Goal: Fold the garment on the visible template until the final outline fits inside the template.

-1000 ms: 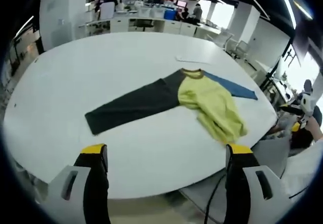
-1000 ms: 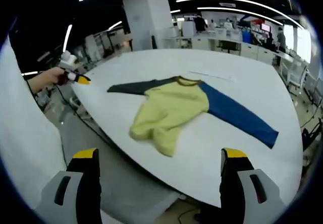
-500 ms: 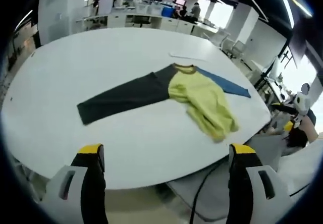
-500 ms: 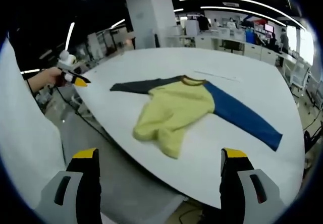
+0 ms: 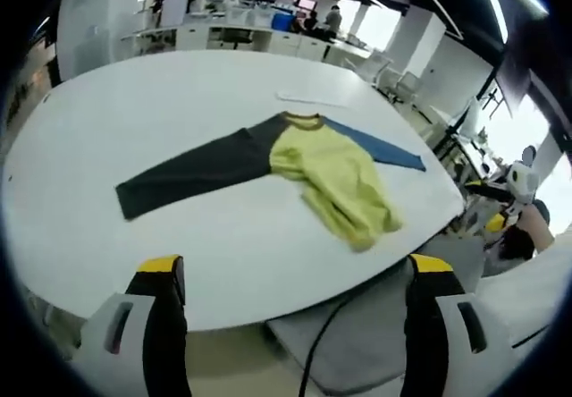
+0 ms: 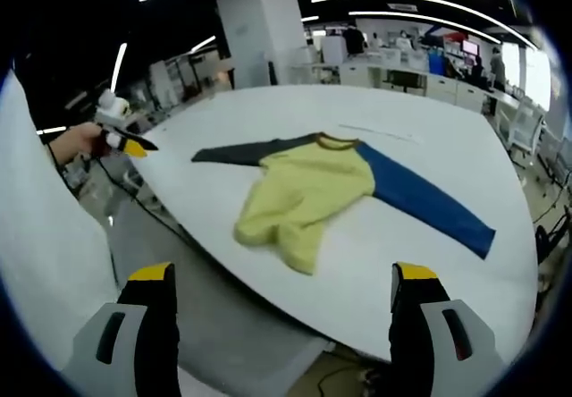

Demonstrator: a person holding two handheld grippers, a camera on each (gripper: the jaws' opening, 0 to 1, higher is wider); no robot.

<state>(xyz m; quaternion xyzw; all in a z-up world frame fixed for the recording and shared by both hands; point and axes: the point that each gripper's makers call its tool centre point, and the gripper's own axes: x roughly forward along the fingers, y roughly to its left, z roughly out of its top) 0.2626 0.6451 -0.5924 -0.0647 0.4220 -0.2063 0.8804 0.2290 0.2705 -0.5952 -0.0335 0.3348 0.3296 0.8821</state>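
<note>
The shirt [image 5: 295,169] (yellow body bunched) lies on the white worktop [image 5: 134,111], nothing blocking it and unmoved; both grippers [image 5: 295,276] [image 6: 277,281] hover short of its edge, fingers apart and empty.

The yellow body of the garment [image 5: 335,178] is bunched up at its lower end, so its hem is hidden in the folds. The template [image 5: 308,100], a thin pale sheet above the collar, is too faint for its outline to be made out. In the right gripper view the left gripper [image 6: 119,135], at the left edge, is too small for its jaws to be told. The people at the desks [image 5: 241,30] at the top are blurred.
</note>
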